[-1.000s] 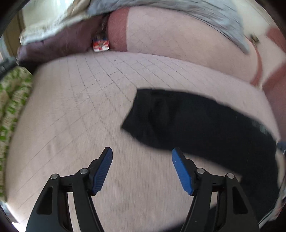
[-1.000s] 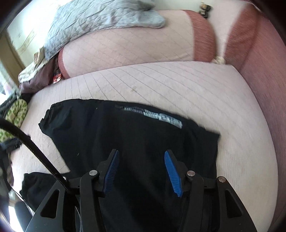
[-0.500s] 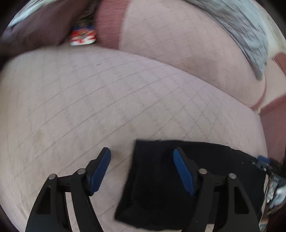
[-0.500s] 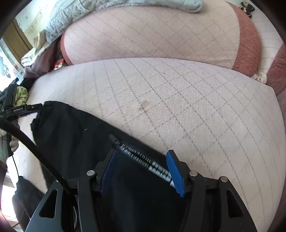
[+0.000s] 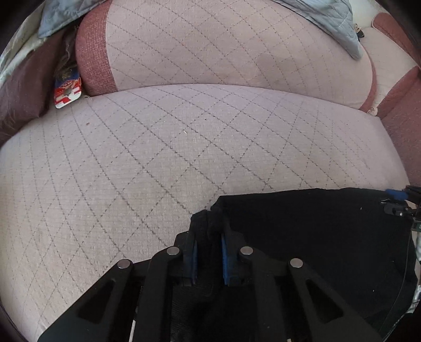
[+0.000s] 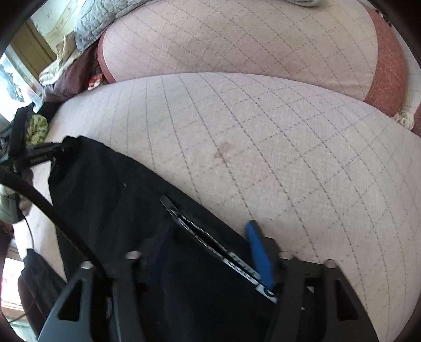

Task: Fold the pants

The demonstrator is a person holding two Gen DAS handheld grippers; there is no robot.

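The black pants point(image 5: 310, 226) lie on the pink quilted sofa seat point(image 5: 158, 163). My left gripper point(image 5: 208, 259) is shut on a bunched corner of the pants at their left end. In the right wrist view the pants point(image 6: 110, 189) run from lower right to the left, where the left gripper point(image 6: 39, 155) holds their far corner. My right gripper point(image 6: 210, 260) straddles the waistband with its printed white lettering point(image 6: 236, 260); its blue pads stand wide apart around the cloth. It also shows in the left wrist view point(image 5: 400, 200) at the right edge.
The sofa backrest cushion point(image 5: 223, 47) rises behind the seat, with a grey quilted blanket point(image 5: 334, 21) over its top. A red and white packet point(image 5: 67, 90) sits in the left gap. A dark red armrest point(image 5: 405, 126) bounds the right. Clutter lies beyond the sofa's left end point(image 6: 36, 126).
My left gripper moved onto the pants' corner and shut on it. My right gripper lowered over the waistband, which now lies between its fingers.
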